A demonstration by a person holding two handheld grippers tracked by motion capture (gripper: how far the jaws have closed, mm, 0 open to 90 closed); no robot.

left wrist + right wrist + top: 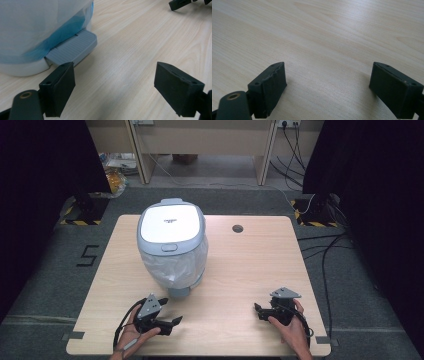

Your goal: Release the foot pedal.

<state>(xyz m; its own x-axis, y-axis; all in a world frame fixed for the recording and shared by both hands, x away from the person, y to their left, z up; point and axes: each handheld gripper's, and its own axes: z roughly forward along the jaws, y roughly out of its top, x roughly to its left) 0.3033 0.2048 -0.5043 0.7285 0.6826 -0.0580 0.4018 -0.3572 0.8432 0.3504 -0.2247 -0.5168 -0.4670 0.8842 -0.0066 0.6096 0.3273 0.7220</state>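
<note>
We have a pedal bin [172, 245] standing on the table [250, 285], toward its far left part, lid [171, 224] down and a clear liner bag [172, 262] folded over its body, with a blue tint low down in the left gripper view. Its grey foot pedal [72, 48] juts from the base toward us, flat and ribbed. Our left gripper [170, 322] sits just in front of the pedal, jaws spread wide with nothing between them but bare wood. Our right gripper [260, 312] rests well apart, near the right front of the table, its jaws likewise wide and empty. We judge the step in hand to be bringing the left gripper to the pedal to open the lid. To do it well, we should come in low and square to the pedal, set one jaw firmly on the ribbed top rather than its sloped edge, and press straight down so the bin does not skid or tip. We keep clear of the loose bag so it is not snagged.
</note>
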